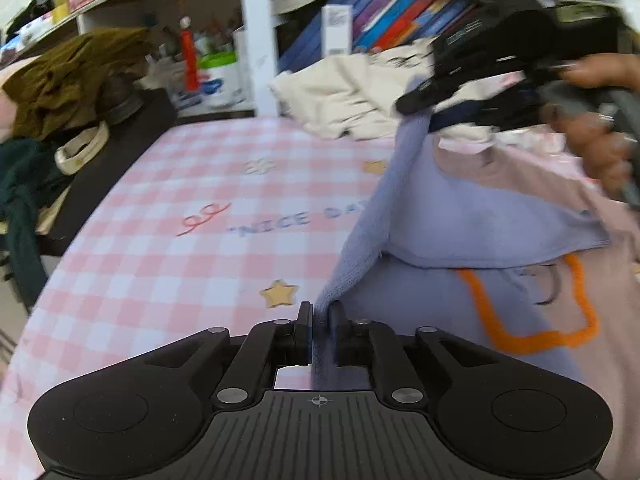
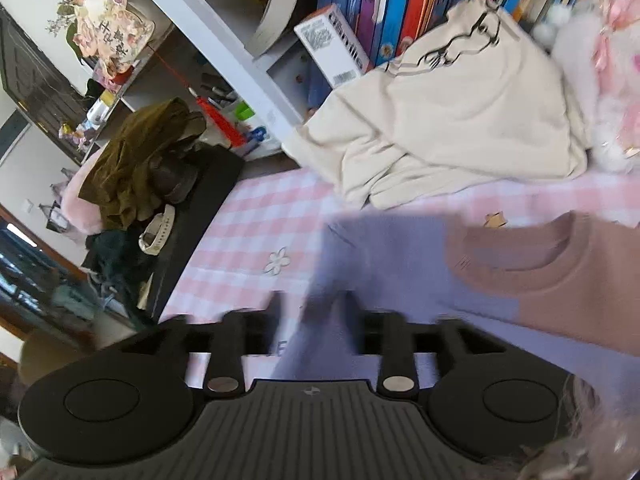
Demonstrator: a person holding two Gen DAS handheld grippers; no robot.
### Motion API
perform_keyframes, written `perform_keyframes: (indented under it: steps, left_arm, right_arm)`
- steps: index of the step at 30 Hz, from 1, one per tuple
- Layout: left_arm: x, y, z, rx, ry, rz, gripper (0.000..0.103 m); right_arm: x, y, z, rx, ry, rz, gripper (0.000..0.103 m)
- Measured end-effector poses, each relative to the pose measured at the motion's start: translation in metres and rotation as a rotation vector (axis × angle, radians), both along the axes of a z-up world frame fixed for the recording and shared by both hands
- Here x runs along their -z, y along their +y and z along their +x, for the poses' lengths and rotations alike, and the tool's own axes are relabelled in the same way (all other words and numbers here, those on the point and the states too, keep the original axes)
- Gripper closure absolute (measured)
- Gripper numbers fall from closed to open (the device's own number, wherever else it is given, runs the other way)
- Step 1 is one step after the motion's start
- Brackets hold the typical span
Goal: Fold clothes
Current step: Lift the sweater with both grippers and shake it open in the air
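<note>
A lavender and dusty-pink shirt (image 1: 480, 208) with an orange outline print lies on the pink checked tablecloth (image 1: 180, 260). One lavender edge is lifted and stretched between the two grippers. My left gripper (image 1: 320, 314) is shut on the near end of that edge. In the right wrist view the right gripper (image 2: 314, 304) is blurred, its jaws stand apart, and the lavender cloth (image 2: 400, 264) drapes loosely between them. From the left wrist view the right gripper (image 1: 420, 98) hangs over the shirt's far end, held by a hand (image 1: 600, 152). The pink collar (image 2: 516, 256) faces the shelves.
A crumpled cream garment (image 2: 460, 120) lies at the back against a shelf of books (image 2: 400, 0). Left of the cloth are a black board (image 1: 120, 152), an olive cloth heap (image 1: 68, 76) and a watch strap (image 2: 158, 232). A white shelf post (image 1: 260, 40) stands behind.
</note>
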State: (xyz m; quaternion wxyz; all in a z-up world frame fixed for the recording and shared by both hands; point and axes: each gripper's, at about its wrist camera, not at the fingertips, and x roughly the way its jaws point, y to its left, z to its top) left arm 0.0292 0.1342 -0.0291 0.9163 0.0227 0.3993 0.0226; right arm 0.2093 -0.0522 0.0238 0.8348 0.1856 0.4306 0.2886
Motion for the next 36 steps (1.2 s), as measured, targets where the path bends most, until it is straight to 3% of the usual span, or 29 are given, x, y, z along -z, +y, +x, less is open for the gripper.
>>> perform_keyframes:
  steps: [2,4,6,7,8,10,13,17,22,25,26,27,28,32,36]
  left_arm:
    - [-0.001,-0.001,0.001,0.004,0.030,0.038,0.091]
    - [-0.009,-0.009,-0.005,-0.008,0.009,0.109,0.087]
    - [-0.021,-0.022,-0.013,0.017,-0.065,0.136,0.077]
    - [-0.026,-0.029,-0.017,0.031,-0.104,0.147,0.067]
    - [-0.029,-0.039,-0.015,0.069,-0.116,0.122,0.060]
    - [-0.032,-0.062,-0.008,0.160,-0.124,0.057,0.059]
    - [-0.028,-0.120,0.006,0.335,-0.142,0.051,0.059]
    - [-0.010,-0.208,0.020,0.590,-0.147,0.177,0.060]
    - [0.019,-0.277,0.031,0.751,-0.154,0.354,0.061]
    - [0.034,-0.294,0.033,0.751,-0.155,0.433,0.064]
    - [0.037,-0.294,0.032,0.732,-0.166,0.453,0.082]
    - [0.038,-0.293,0.035,0.702,-0.170,0.450,0.094]
    - [0.032,-0.287,0.037,0.667,-0.179,0.410,0.099]
    - [-0.004,-0.251,0.048,0.508,-0.226,0.217,0.100]
    - [-0.050,-0.166,0.058,0.286,-0.290,0.065,0.100]
  right_arm:
    - [-0.004,-0.014,-0.011,0.005,-0.028,-0.002,0.048]
    - [-0.008,-0.041,-0.028,0.008,-0.056,-0.027,0.047]
    - [-0.009,-0.074,-0.052,0.051,-0.070,-0.089,0.047]
    - [-0.007,-0.091,-0.064,0.084,-0.068,-0.126,0.047]
    - [-0.003,-0.108,-0.076,0.126,-0.051,-0.157,0.047]
    - [0.007,-0.139,-0.098,0.220,0.004,-0.221,0.049]
    - [0.021,-0.173,-0.130,0.322,0.036,-0.350,0.054]
    - [0.037,-0.193,-0.166,0.322,0.070,-0.412,0.058]
    - [0.044,-0.194,-0.199,0.219,0.058,-0.473,0.065]
    - [0.043,-0.188,-0.208,0.138,0.026,-0.514,0.074]
    - [0.044,-0.186,-0.210,0.119,0.020,-0.523,0.076]
    - [0.044,-0.185,-0.211,0.109,0.011,-0.532,0.077]
    - [0.044,-0.183,-0.213,0.098,0.003,-0.540,0.078]
    - [0.045,-0.181,-0.210,0.098,0.007,-0.538,0.080]
    - [0.046,-0.182,-0.207,0.114,0.027,-0.530,0.080]
